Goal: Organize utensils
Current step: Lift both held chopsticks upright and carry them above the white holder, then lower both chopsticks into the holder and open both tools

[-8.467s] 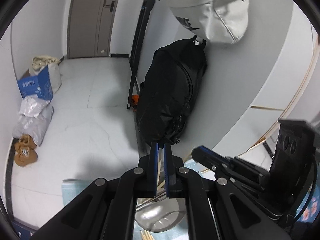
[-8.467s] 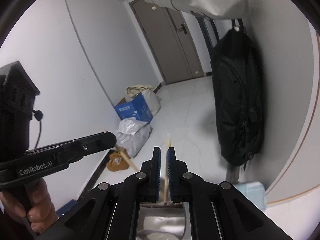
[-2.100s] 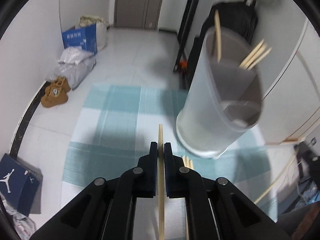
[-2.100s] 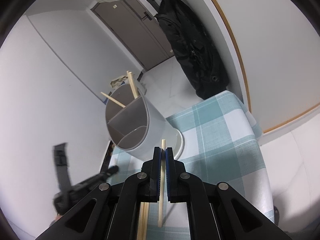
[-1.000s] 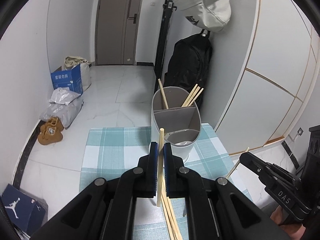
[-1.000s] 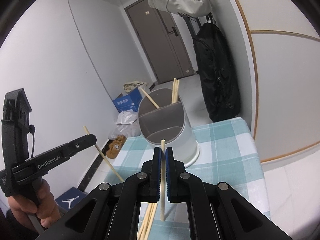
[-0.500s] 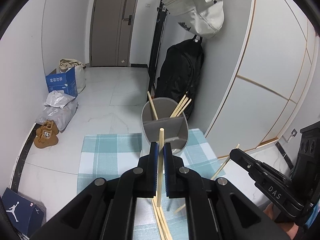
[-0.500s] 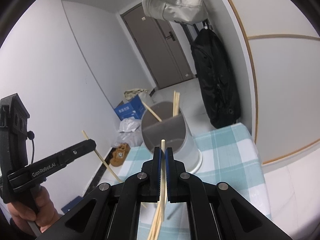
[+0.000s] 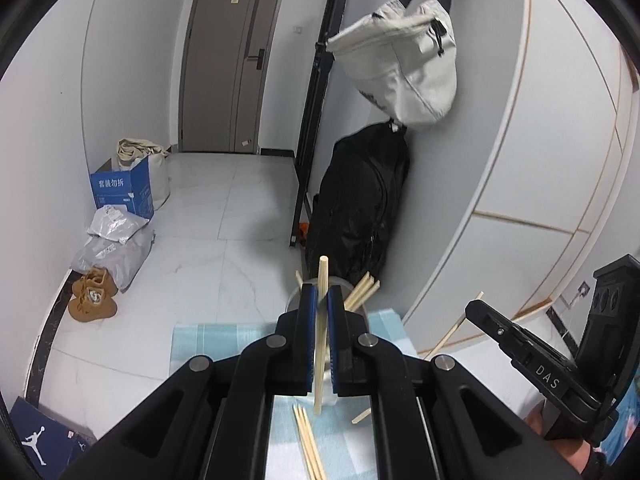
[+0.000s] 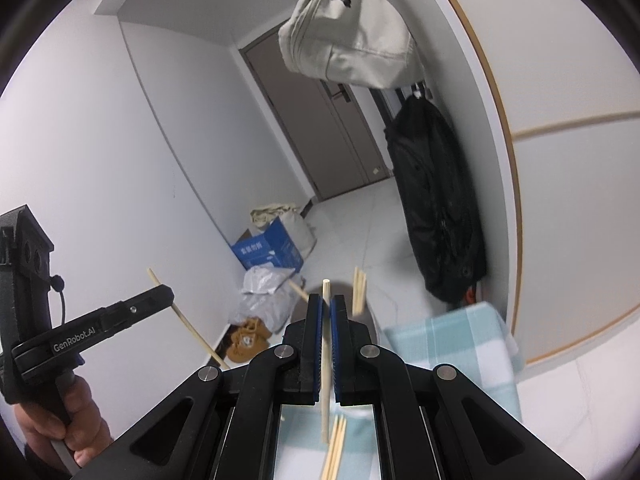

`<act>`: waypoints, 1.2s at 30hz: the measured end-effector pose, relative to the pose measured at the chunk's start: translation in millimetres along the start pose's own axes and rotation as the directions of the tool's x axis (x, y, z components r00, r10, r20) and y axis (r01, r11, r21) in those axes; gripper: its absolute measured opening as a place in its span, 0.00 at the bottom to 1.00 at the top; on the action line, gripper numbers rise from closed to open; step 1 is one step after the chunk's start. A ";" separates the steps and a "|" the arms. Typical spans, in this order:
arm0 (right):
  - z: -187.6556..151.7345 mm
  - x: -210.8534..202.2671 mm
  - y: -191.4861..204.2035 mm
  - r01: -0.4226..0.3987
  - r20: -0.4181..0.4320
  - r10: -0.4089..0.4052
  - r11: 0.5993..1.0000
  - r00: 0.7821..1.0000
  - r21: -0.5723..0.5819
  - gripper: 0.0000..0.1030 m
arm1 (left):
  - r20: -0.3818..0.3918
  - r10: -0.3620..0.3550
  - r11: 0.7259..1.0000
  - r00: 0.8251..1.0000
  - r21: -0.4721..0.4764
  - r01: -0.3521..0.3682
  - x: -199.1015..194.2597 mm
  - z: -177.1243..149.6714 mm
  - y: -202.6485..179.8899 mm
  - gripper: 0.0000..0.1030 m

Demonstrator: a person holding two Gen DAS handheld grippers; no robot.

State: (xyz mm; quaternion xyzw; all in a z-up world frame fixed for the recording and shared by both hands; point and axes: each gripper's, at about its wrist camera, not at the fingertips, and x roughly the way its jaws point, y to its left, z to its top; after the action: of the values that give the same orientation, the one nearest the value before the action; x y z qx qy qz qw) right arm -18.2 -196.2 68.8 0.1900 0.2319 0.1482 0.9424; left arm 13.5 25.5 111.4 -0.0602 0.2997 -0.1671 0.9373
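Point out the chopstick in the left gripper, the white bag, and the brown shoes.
chopstick (image 9: 323, 276), left wrist view, upper shaft above the jaws
white bag (image 9: 412, 64), left wrist view, middle of body
brown shoes (image 9: 93, 295), left wrist view, between the pair

A home entryway. Ahead of the tongs, a grey front door (image 9: 234, 60) with a lock closes off a white tiled floor (image 9: 224, 224). A pale bag (image 9: 404, 68) and black backpack (image 9: 360, 204) hang on the right wall. Tan shoes (image 9: 93, 298), a blue carton (image 9: 122, 194) and parcels (image 9: 116, 236) sit by the left wall.
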 end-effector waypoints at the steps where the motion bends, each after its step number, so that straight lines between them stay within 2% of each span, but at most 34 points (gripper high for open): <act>1: 5.2 2.6 0.3 -0.001 0.004 0.001 1.000 1.000 -0.002 0.03 | 0.004 0.002 1.000 1.000 0.004 -0.002 1.3 5.2 -0.8 0.02; 8: 50.8 22.2 11.8 -0.005 0.031 0.006 0.999 1.000 -0.049 0.03 | 0.023 0.014 1.000 1.000 0.012 -0.014 15.3 35.9 -0.7 0.02; 18: 95.1 59.5 15.0 0.001 0.064 0.005 0.996 0.998 -0.093 0.03 | 0.020 0.038 0.999 0.999 0.002 -0.038 48.6 49.4 9.5 0.02; 36: 79.7 114.6 14.3 0.010 -0.017 -0.013 0.984 1.000 -0.175 0.03 | -0.006 0.027 0.999 1.000 -0.024 -0.027 86.9 37.5 21.5 0.02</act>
State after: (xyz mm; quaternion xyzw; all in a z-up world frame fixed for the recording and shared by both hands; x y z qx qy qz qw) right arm 115.7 -164.6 96.6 0.1037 0.2277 0.1644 0.9541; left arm 107.7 15.8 90.2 -0.0669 0.3050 -0.1509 0.9379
